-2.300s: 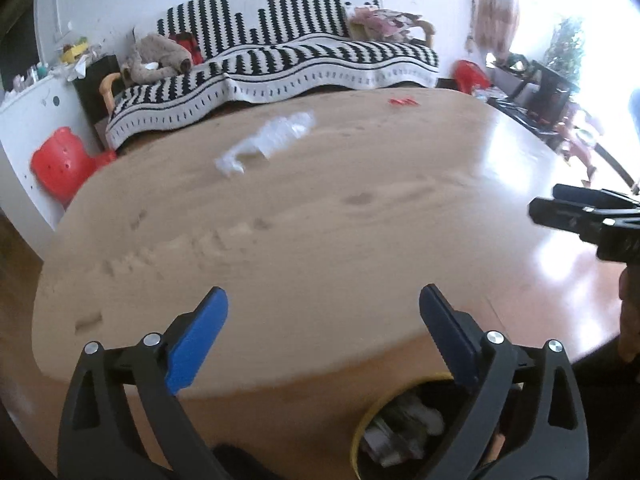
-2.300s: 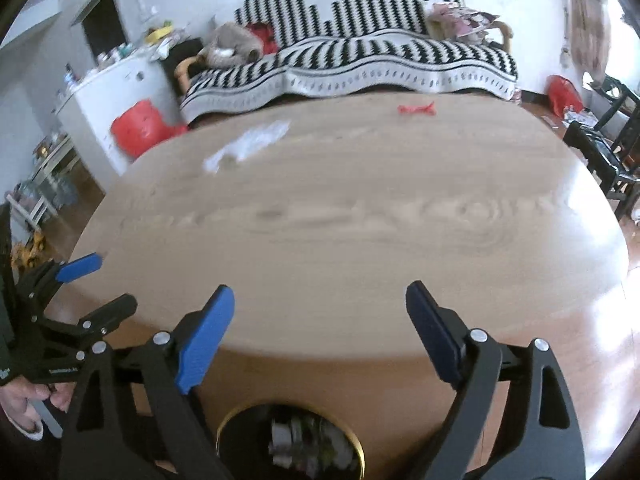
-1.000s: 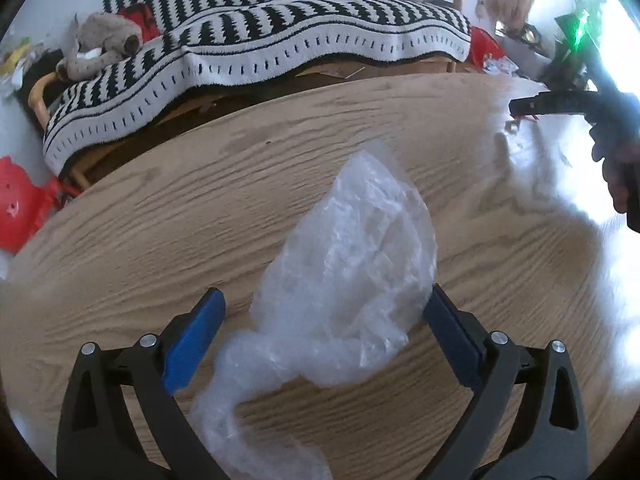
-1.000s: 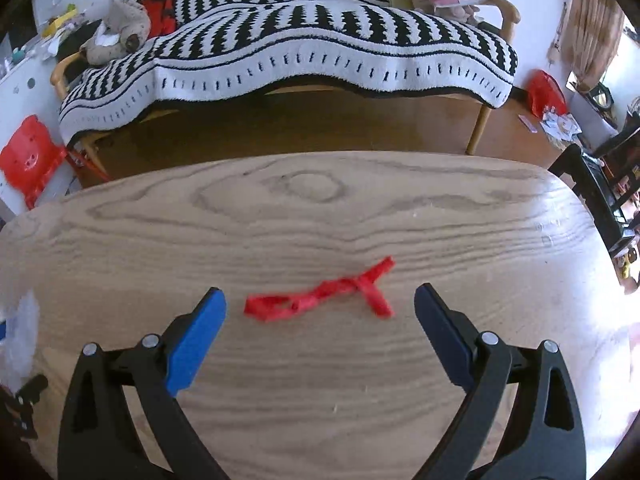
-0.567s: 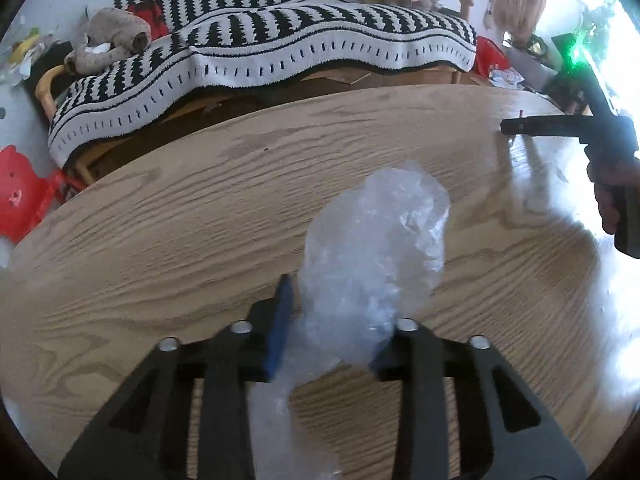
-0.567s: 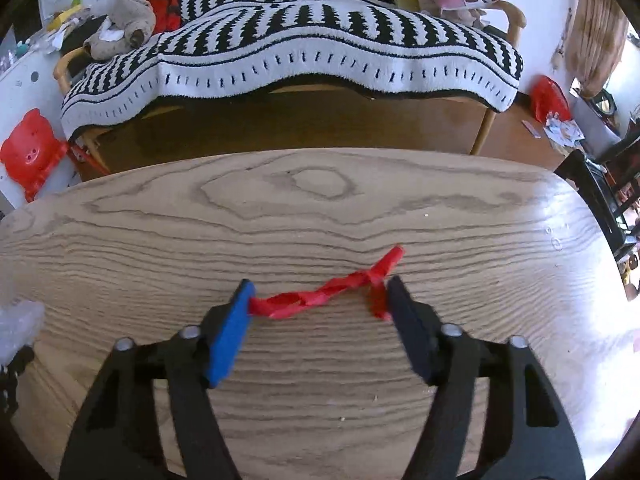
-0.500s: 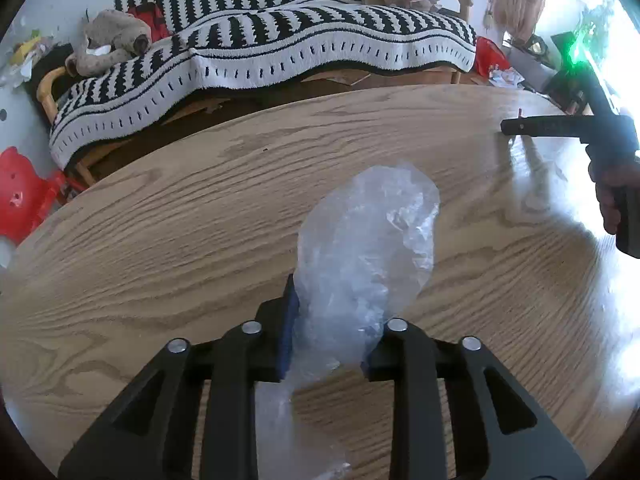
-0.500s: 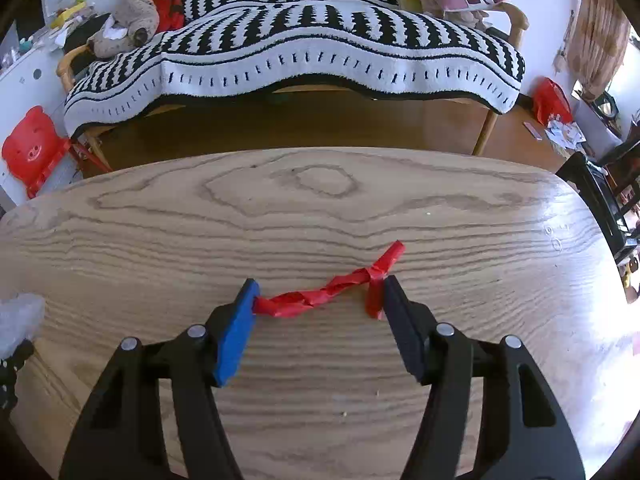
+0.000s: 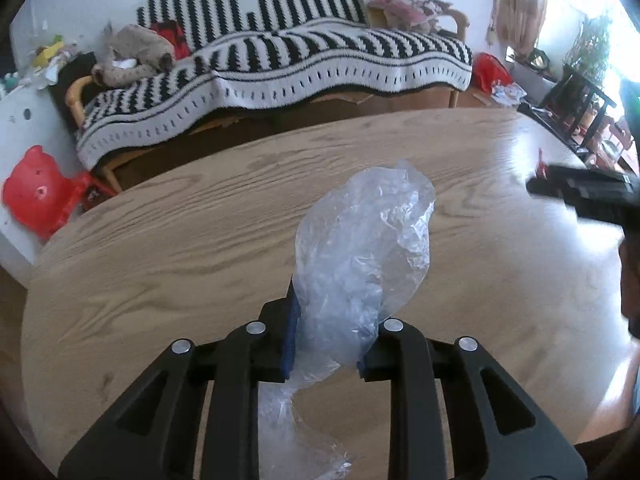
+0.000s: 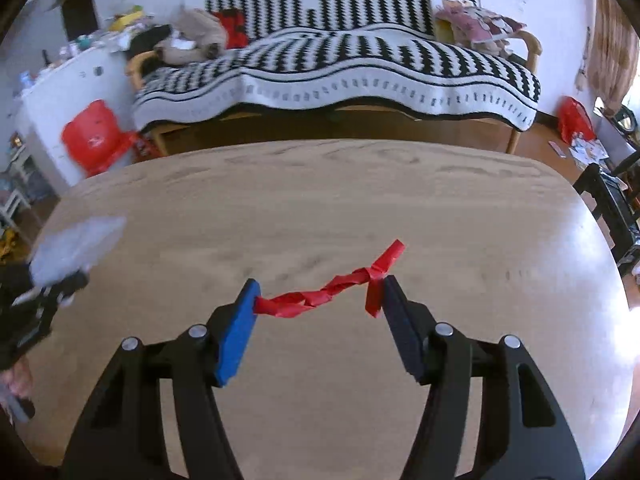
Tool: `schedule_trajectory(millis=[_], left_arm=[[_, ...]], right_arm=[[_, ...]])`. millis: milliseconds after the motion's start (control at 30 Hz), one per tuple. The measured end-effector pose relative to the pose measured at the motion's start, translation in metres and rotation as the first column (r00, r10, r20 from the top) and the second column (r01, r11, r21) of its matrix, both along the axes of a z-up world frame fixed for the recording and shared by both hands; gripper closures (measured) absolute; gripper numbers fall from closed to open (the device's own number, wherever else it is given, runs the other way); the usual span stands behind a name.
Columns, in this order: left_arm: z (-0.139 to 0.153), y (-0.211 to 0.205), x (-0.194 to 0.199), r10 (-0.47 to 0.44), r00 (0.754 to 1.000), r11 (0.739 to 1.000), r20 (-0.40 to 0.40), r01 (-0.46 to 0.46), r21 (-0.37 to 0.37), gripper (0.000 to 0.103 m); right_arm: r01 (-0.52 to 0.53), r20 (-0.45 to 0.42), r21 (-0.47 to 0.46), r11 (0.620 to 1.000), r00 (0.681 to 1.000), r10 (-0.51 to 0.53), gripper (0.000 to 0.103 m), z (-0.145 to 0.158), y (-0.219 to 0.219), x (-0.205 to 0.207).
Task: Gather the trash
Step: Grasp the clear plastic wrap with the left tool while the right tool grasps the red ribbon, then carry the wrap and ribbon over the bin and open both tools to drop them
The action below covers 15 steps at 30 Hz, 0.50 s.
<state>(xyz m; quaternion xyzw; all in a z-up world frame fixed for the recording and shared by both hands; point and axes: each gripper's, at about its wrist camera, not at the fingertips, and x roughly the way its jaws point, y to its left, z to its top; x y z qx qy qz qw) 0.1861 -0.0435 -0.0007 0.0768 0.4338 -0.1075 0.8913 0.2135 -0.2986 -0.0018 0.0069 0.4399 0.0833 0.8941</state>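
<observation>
My left gripper (image 9: 326, 336) is shut on a crumpled clear plastic bag (image 9: 360, 256) and holds it above the wooden table (image 9: 160, 248); the bag's tail hangs below the jaws. My right gripper (image 10: 320, 304) is shut on a twisted red strip (image 10: 328, 290), pinched end to end between the blue pads and lifted off the table (image 10: 320, 200). The left gripper with the bag shows blurred at the left of the right wrist view (image 10: 60, 256). The right gripper shows at the right edge of the left wrist view (image 9: 584, 192).
A sofa with a black-and-white striped blanket (image 9: 280, 64) stands behind the table. A red plastic stool (image 9: 36, 192) sits on the floor at the left. A dark chair (image 10: 616, 208) is at the table's right side.
Both grippers closed on their items and have lifted and drawn back from the table's far edge. The bag and the red strip are now off the surface.
</observation>
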Motion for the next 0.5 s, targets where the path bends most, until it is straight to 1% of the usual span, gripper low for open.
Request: schedule_trajectory(millis=[100,133,167,200,233,267,333,367,400,500], left_arm=[[0.017,0.006,-0.049,0.019,1.000,0.999,0.011,-0.019,-0.037,0.081],[0.019,0.008,-0.062,0.027,1.000,0.999,0.013,-0.026,-0.038,0.081],[0.021,0.009,-0.085,0.031,0.999,0.999,0.013,-0.031,-0.031,0.081],[0.022,0.009,-0.103,0.030,0.999,0.999,0.016,-0.030,-0.028,0.081],[0.023,0.011,-0.118,0.031,0.999,0.999,0.019,-0.031,-0.029,0.081],[0.023,0.011,-0.138,0.032,0.999,0.999,0.020,-0.031,-0.028,0.081],[0.023,0.012,-0.172,0.029,0.999,0.999,0.034,-0.028,-0.023,0.081],[0.022,0.011,-0.182,0.029,0.999,0.999,0.039,-0.029,-0.017,0.081],[0.020,0.009,-0.204,0.027,0.998,1.000,0.048,-0.027,-0.008,0.081],[0.007,0.002,-0.249,0.009,0.999,1.000,0.053,-0.009,-0.001,0.081]], right_arm=[[-0.033,0.012,0.002,0.999,0.999,0.033,0.041,0.015,0.021,-0.062],[-0.043,0.015,0.009,0.999,0.999,0.042,0.041,0.018,0.027,-0.078],[-0.059,0.018,0.022,0.998,0.998,0.058,0.041,0.023,0.035,-0.104],[-0.070,0.018,0.023,0.997,0.997,0.070,0.041,0.024,0.040,-0.119],[-0.095,0.019,0.025,0.995,0.995,0.094,0.041,0.027,0.048,-0.144],[-0.105,0.026,0.026,0.994,0.994,0.104,0.041,0.029,0.052,-0.158],[-0.137,0.048,0.024,0.990,0.990,0.136,0.041,0.032,0.064,-0.203],[-0.142,0.054,0.029,0.989,0.989,0.140,0.041,0.032,0.066,-0.217],[-0.148,0.058,0.033,0.988,0.988,0.146,0.041,0.030,0.068,-0.234],[-0.170,0.050,0.035,0.985,0.985,0.168,0.041,0.018,0.076,-0.282]])
